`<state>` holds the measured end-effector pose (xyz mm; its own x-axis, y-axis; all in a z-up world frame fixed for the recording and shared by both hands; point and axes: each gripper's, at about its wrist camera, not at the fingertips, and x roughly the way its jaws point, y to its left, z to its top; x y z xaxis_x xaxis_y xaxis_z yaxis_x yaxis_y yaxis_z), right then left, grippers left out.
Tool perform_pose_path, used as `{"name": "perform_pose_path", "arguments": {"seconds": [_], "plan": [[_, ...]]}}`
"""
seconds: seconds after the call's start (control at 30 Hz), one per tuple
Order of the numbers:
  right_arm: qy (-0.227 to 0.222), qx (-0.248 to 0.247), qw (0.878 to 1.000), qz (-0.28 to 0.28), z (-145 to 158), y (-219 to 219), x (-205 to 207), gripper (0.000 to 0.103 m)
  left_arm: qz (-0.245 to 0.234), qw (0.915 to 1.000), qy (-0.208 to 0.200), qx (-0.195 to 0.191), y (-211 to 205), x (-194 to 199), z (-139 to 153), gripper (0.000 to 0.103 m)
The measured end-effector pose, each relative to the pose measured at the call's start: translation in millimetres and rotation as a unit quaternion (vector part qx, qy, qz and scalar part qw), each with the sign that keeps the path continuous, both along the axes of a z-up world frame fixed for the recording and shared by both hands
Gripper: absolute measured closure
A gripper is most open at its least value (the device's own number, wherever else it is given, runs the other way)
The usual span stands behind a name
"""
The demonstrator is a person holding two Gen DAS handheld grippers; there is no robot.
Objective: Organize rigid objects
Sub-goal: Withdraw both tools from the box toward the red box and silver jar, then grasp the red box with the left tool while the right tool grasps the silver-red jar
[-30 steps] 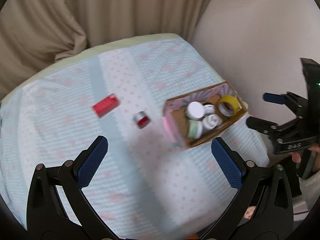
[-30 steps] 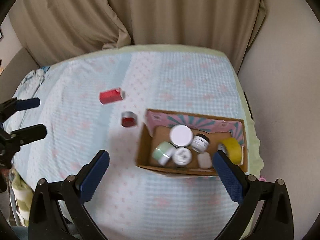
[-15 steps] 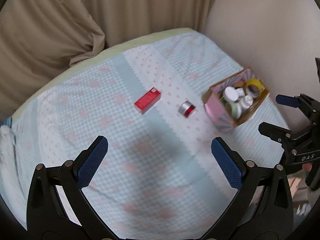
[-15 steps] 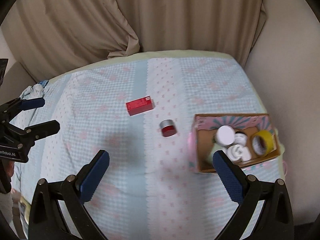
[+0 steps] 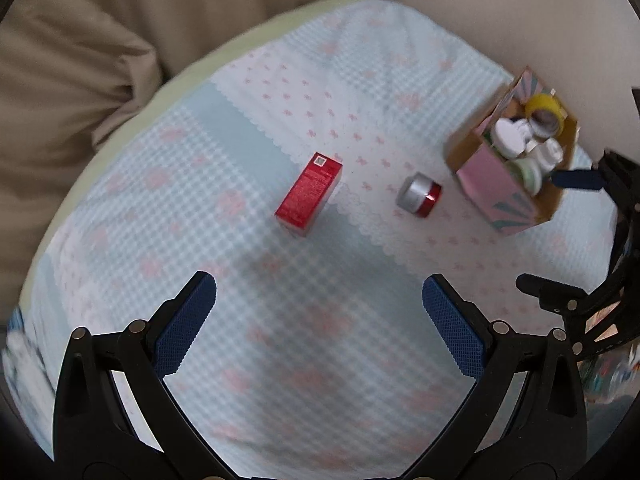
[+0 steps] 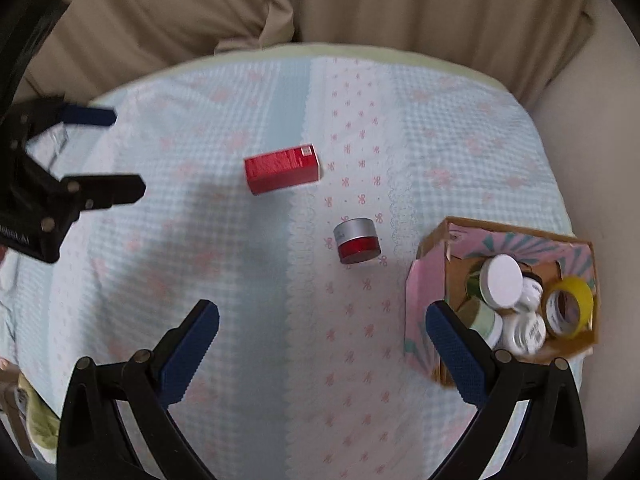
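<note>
The red box [image 5: 309, 194] lies flat on the quilt [image 5: 320, 320] at the middle of the left view, long axis running from lower left to upper right. The small jar [image 5: 419, 194] is to its right, near the cardboard box [image 5: 492, 184]. The left gripper [image 5: 320, 320], directly below the red box, seems nearer. Both it and the right gripper [image 6: 322, 346] are spread wide, holding nothing.

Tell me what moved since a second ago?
Both claws, left and right, swung left across the bed, away from the box toward the red carton and jar. Both stayed open; nothing was grabbed or dropped. The carton, jar and box lie where they were.
</note>
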<state>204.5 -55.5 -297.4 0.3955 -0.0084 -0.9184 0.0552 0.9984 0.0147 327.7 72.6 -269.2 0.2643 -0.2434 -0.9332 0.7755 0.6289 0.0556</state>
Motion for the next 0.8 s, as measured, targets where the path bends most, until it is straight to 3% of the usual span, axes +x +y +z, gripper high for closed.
{"name": "perform_pose_path", "arguments": {"seconds": [0.23,0.47,0.53,0.57,0.67,0.73,0.8], "plan": [[0.071,0.003,0.997,0.028,-59,-20,69,0.0,-0.061,0.9958,0.026,0.064,-64,64,-69,0.007],[0.139,-0.018,0.989,0.044,-122,-27,123,0.0,-0.092,0.9878,0.068,0.106,-103,103,-140,0.024],[0.159,-0.014,0.986,0.047,-138,-29,131,0.014,-0.097,0.9851,0.084,0.115,-107,107,-156,0.029],[0.167,-0.011,0.985,0.048,-144,-30,133,0.017,-0.101,0.9837,0.088,0.12,-108,107,-164,0.03],[0.188,-0.007,0.981,0.052,-160,-32,137,0.027,-0.112,0.9805,0.095,0.13,-110,106,-180,0.043],[0.199,-0.006,0.978,0.054,-168,-32,138,0.032,-0.114,0.9794,0.106,0.129,-111,106,-186,0.044],[0.208,-0.005,0.977,0.054,-174,-32,138,0.038,-0.113,0.9781,0.105,0.139,-112,107,-194,0.054]]}}
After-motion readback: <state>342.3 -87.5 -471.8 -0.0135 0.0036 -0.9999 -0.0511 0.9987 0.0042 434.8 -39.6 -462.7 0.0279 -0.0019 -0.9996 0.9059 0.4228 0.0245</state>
